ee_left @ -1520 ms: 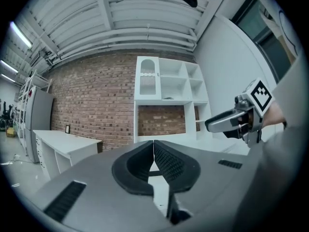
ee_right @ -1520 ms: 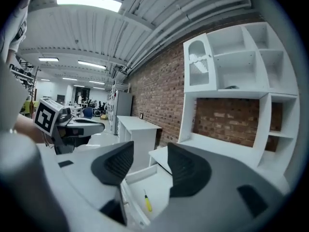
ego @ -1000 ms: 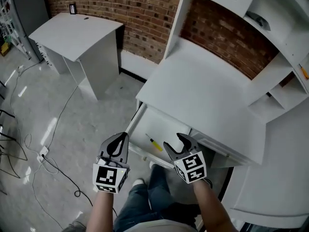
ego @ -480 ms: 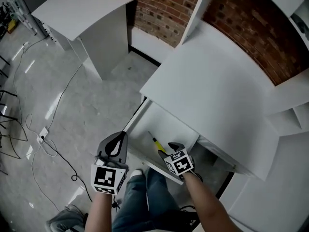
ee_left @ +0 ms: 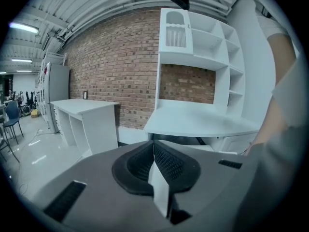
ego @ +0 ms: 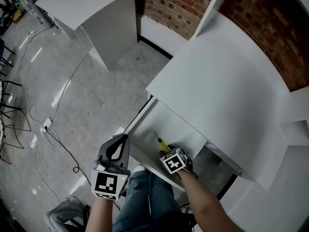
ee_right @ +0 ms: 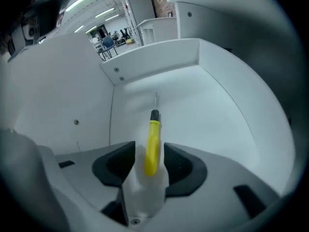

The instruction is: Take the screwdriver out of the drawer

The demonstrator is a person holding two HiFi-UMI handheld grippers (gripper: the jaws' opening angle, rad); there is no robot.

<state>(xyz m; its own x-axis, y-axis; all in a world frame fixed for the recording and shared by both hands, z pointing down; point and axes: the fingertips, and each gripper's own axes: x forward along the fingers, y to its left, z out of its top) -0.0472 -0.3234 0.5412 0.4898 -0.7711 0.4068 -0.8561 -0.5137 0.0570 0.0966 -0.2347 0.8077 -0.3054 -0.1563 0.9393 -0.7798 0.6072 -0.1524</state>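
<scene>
A screwdriver (ego: 161,143) with a yellow handle and black collar lies on the floor of the open white drawer (ego: 179,131). My right gripper (ego: 167,152) points steeply down into the drawer. In the right gripper view the yellow handle of the screwdriver (ee_right: 153,141) sits between the black pads (ee_right: 177,161) of my right gripper (ee_right: 149,148), with a gap on each side as the jaws are closing. My left gripper (ego: 122,138) hangs outside the drawer's left front corner, its pads (ee_left: 166,162) together with nothing between them.
The drawer juts out from under a white desk top (ego: 227,81) with shelves and a brick wall behind. A second white desk (ego: 96,4) stands at the far left. Cables (ego: 48,129) trail over the grey floor. The person's jeans (ego: 145,197) are just below the drawer front.
My right gripper dropped from above the drawer front down into the drawer and now straddles the screwdriver's handle, jaws narrower. The left gripper sank a little beside the drawer.
</scene>
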